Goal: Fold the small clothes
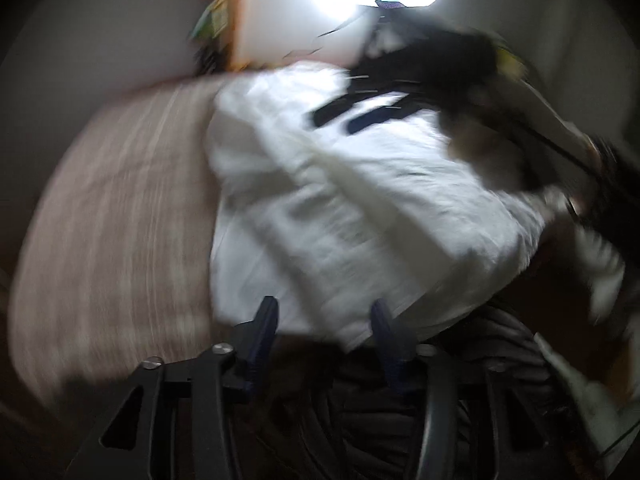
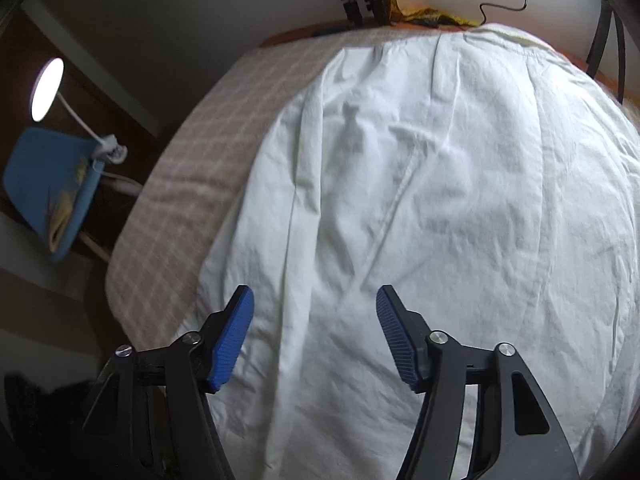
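- I hold the right gripper (image 2: 316,332) over the white garment (image 2: 420,200), jaws partly open and empty, lined up for a hem pinch.
- The left gripper (image 1: 324,334) sits at the garment's near edge; jaws partly open, nothing visibly gripped, though the view is blurred.
- The garment lies spread on the checked table cover (image 2: 192,148), seams running away from me.
- A lamp (image 2: 48,88) and blue chair (image 2: 48,184) stand clear; a black cable (image 2: 516,0) trails behind.

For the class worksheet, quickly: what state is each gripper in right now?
Left gripper: jaws open, nothing held, over the edge of the white garment.
Right gripper: jaws open, nothing held, above the white garment.
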`<state>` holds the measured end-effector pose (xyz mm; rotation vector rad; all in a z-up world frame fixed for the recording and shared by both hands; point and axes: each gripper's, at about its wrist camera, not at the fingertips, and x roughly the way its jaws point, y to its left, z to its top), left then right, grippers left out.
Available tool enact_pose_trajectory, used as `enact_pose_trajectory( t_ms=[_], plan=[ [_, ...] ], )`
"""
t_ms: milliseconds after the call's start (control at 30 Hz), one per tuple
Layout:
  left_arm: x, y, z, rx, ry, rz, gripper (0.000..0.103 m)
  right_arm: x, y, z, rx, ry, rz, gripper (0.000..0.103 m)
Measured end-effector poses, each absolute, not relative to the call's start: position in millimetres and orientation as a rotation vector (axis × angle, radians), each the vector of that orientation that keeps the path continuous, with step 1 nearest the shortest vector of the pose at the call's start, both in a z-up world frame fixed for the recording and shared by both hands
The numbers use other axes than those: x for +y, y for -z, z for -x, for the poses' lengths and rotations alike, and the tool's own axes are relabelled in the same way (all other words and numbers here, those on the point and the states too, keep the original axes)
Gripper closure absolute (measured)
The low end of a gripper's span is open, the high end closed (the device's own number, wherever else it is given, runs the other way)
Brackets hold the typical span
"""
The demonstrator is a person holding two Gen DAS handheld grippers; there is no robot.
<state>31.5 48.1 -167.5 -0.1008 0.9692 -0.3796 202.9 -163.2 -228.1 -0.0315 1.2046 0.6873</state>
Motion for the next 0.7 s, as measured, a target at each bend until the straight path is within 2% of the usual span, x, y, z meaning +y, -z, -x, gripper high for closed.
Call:
enact_pose_trajectory(
  t_ms=[133, 200, 233, 400, 433, 467, 533, 600, 633, 700],
  plan=[
    [58, 183, -41, 1.014, 0.359, 0.244, 0.061, -165, 240, -192, 1.240, -0.679, 0.083, 0.071],
    [57, 179, -48, 0.977, 0.300, 0.205, 0.051, -166, 237, -191, 1.225, -0.665, 0.107, 0.071],
    [57, 177, -51, 0.958, 0.251, 0.180, 0.039, -166, 233, -192, 1.213, -0.665, 0.107, 0.071],
    [68, 179, -60, 0.920, 0.114, 0.155, 0.037, -154, 201, -209, 1.149, -0.705, 0.037, 0.070],
    [74, 183, -62, 0.923, 0.114, 0.184, 0.037, -148, 195, -212, 1.140, -0.719, 0.035, 0.066],
    [77, 187, -64, 0.932, 0.110, 0.199, 0.041, -140, 190, -216, 1.130, -0.728, 0.038, 0.058],
    [82, 190, -64, 0.917, 0.114, 0.210, 0.045, -120, 183, -225, 1.118, -0.746, 0.052, 0.052],
    [81, 191, -64, 0.907, 0.138, 0.221, 0.055, -95, 185, -236, 1.143, -0.775, 0.049, 0.052],
    [83, 191, -64, 0.901, 0.159, 0.240, 0.068, -85, 188, -240, 1.162, -0.786, 0.047, 0.051],
    [87, 194, -67, 0.890, 0.211, 0.299, 0.079, -67, 196, -251, 1.201, -0.774, 0.044, 0.051]
  ],
)
